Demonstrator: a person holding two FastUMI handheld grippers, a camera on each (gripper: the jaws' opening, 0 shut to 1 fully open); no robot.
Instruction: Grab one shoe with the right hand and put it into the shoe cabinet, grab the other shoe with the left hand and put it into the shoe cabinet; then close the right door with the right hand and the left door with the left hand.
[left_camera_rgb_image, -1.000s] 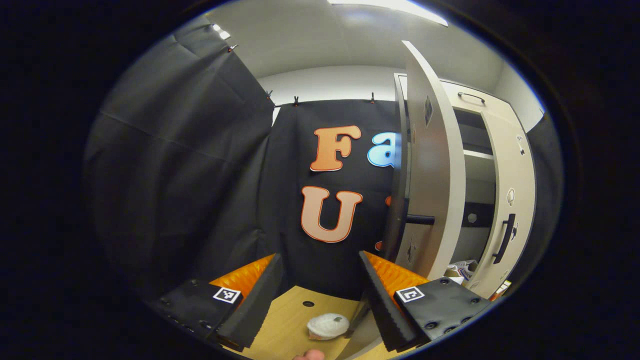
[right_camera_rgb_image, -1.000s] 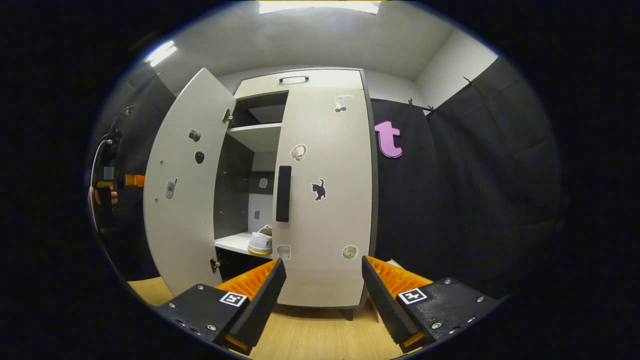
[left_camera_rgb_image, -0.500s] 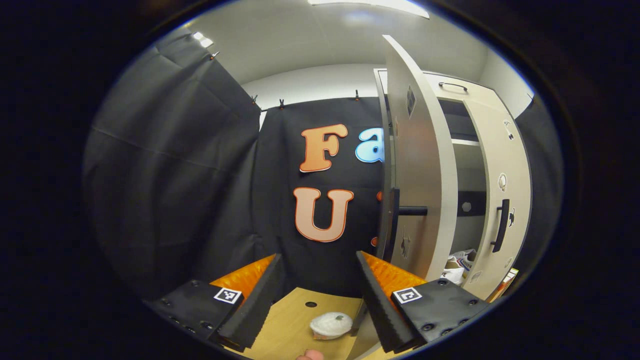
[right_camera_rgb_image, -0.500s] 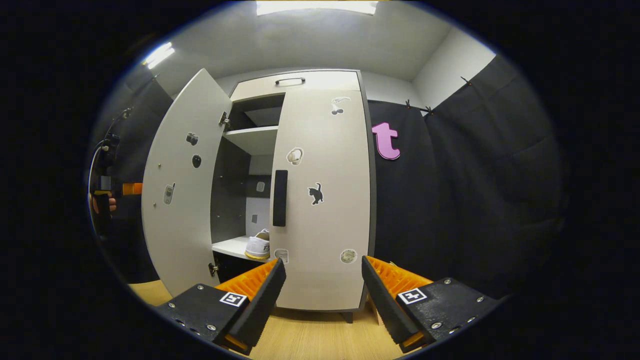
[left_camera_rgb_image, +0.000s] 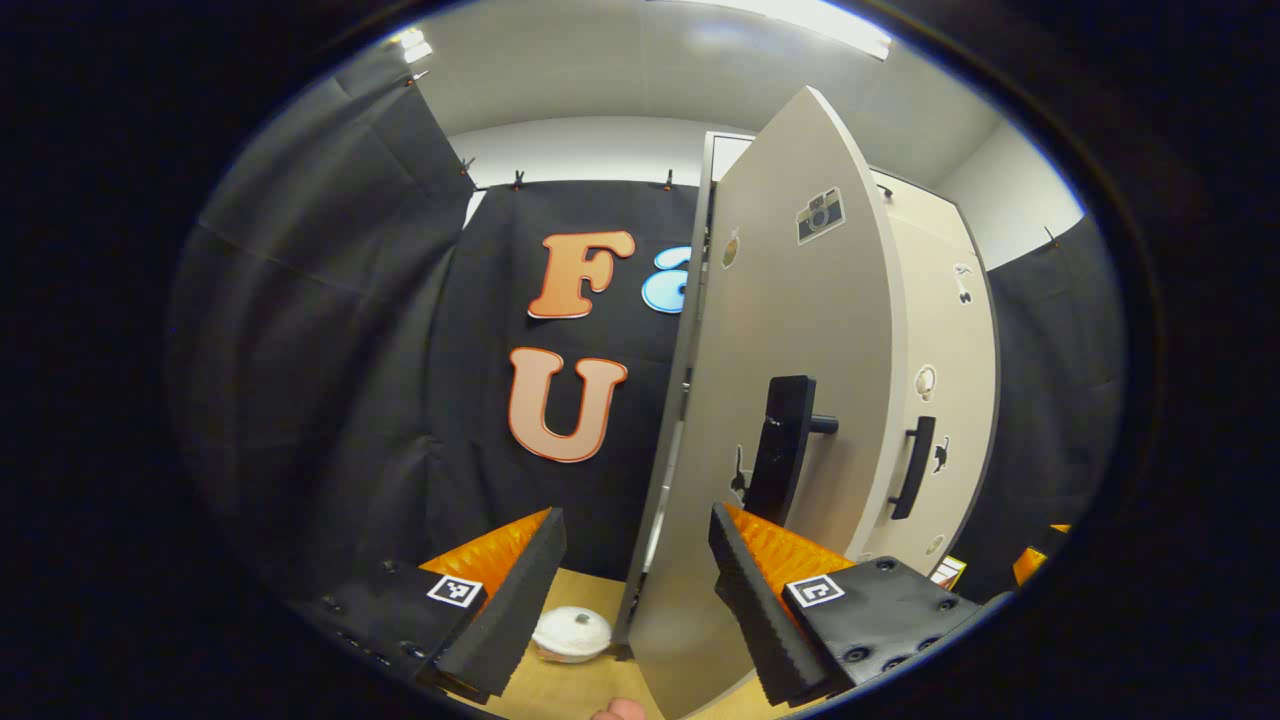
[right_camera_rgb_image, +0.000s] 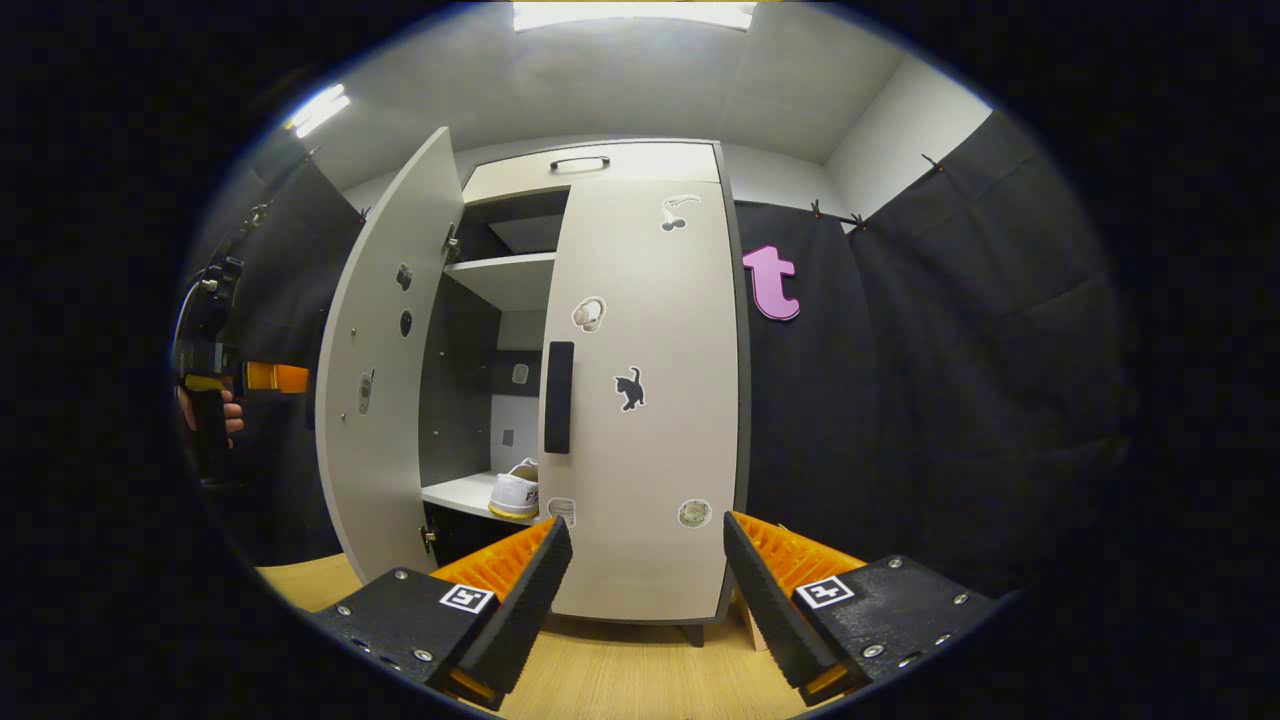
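At the bottom of the left gripper view, the left gripper (left_camera_rgb_image: 632, 590) has its fingers spread apart with nothing between them; the lower edge of the shoe cabinet's left door (left_camera_rgb_image: 790, 400) stands in the gap, just beside the right finger, though contact cannot be told. A small white round object (left_camera_rgb_image: 571, 633) lies on the wooden floor (left_camera_rgb_image: 590, 690) low in the frame between the fingers. The door's dark handle (left_camera_rgb_image: 783, 450) sits right of centre, and past it, farther right, is the right door (left_camera_rgb_image: 950, 400), shut. In the right gripper view, the right gripper (right_camera_rgb_image: 640, 590) at the bottom is likewise released and empty, apart from the cabinet. Beyond it the shoe cabinet (right_camera_rgb_image: 590, 380) fills the centre: right door (right_camera_rgb_image: 650, 400) closed, left door (right_camera_rgb_image: 385, 360) ajar, and a white shoe (right_camera_rgb_image: 517, 490) resting on the lower shelf in the opening. At far left a hand (right_camera_rgb_image: 232, 410) holds the left gripper (right_camera_rgb_image: 285, 378) near the left door's outer side.
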